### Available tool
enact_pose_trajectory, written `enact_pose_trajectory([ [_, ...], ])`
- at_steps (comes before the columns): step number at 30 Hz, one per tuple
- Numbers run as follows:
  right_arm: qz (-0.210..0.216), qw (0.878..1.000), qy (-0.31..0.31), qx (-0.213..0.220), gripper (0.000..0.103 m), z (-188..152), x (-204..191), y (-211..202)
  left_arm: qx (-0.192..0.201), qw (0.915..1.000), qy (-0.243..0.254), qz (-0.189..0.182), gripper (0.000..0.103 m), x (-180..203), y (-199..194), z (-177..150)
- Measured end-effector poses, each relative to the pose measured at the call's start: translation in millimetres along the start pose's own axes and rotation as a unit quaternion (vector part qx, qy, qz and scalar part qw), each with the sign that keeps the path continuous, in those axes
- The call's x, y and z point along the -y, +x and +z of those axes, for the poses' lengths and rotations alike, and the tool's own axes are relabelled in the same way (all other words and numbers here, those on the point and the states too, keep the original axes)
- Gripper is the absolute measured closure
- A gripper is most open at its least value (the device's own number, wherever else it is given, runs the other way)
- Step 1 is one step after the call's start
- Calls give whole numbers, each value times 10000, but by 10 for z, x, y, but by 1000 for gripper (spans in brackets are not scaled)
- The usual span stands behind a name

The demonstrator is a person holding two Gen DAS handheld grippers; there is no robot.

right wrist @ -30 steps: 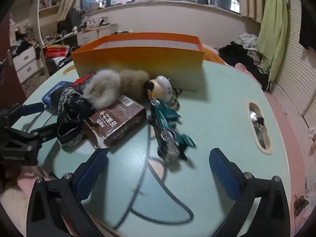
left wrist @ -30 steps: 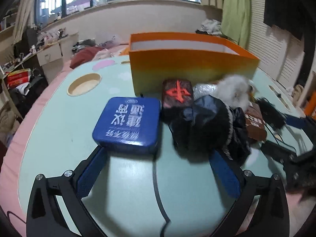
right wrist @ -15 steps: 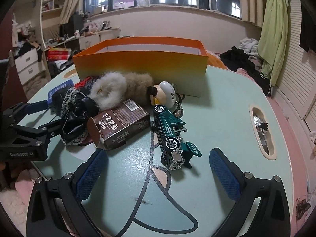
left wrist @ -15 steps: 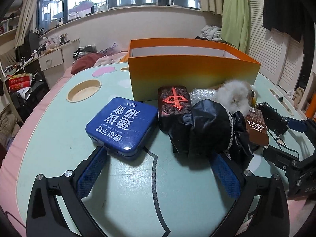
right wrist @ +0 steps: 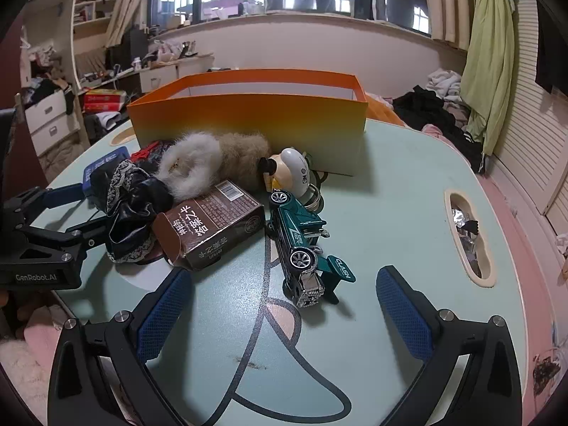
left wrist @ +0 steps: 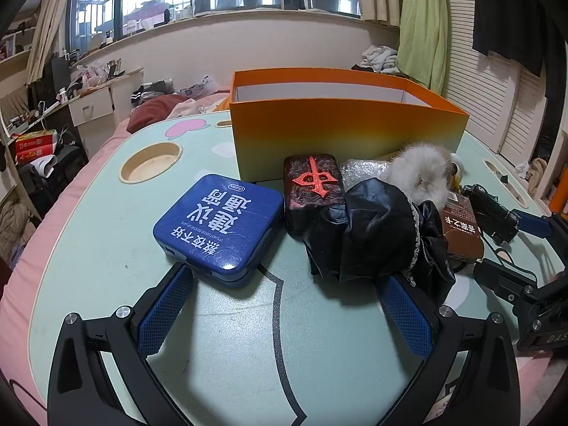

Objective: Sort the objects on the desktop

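your left gripper (left wrist: 284,305) hovered low over the pale green table (left wrist: 106,248) with its jaws spread wide and holding nothing; your right gripper (right wrist: 284,305) was likewise wide open and empty. the objects to sort all lay on the table in front of the orange box (left wrist: 340,135), none yet inside as far as the views showed. from the left wrist, the blue tin (left wrist: 220,223) sat at about 11 o'clock of the gripper, with its near corner just beside the left blue pad (left wrist: 165,310); the black lace-trimmed cloth (left wrist: 376,238) lay at 1 o'clock, close above the right pad, and the dark block with a red character (left wrist: 312,188) stood at 12 o'clock, touching the cloth. from the right wrist, the green toy car (right wrist: 301,245) pointed toward you at 12 o'clock, the brown carton (right wrist: 213,227) lay at 11 o'clock, and the fur pompom (right wrist: 191,170) and helmeted keychain figure (right wrist: 293,172) sat behind them. the likely faults: closing the left jaws here would probably have caught both tin and cloth, dragging the pile; the tin looked almost too wide for a flat grasp and could have slipped; the car could have rolled if nudged; and the two grippers worked near each other over the cloth, so you risked collision.
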State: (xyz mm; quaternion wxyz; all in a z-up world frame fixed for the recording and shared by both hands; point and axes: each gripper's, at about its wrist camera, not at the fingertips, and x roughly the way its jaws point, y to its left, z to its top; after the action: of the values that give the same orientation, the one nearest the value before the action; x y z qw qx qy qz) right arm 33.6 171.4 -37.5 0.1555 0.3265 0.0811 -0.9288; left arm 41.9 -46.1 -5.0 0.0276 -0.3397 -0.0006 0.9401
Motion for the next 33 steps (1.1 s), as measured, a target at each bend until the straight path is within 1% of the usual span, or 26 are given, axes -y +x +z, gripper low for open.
enact_pose_trajectory([
  [19,-8,10000,-8,10,0,-5,-8,-1,3,10000,4,7,0,-9,3,0],
  [24,155,9996,-181,179,0,-9,12,-24,51,9999,-24,88,0,9,-5,-7],
  [26,194,9994,-203,221,0,-10,7,-35,95,10000,-13,-11,0,-6,8,-12],
  [28,320,9987,-274,297,0,-25,6,-36,130,9999,16,-25,0,-15,12,-15],
  [33,286,9986,-302,320,0,-10,-43,-35,184,9998,20,-94,0,-43,16,-29],
])
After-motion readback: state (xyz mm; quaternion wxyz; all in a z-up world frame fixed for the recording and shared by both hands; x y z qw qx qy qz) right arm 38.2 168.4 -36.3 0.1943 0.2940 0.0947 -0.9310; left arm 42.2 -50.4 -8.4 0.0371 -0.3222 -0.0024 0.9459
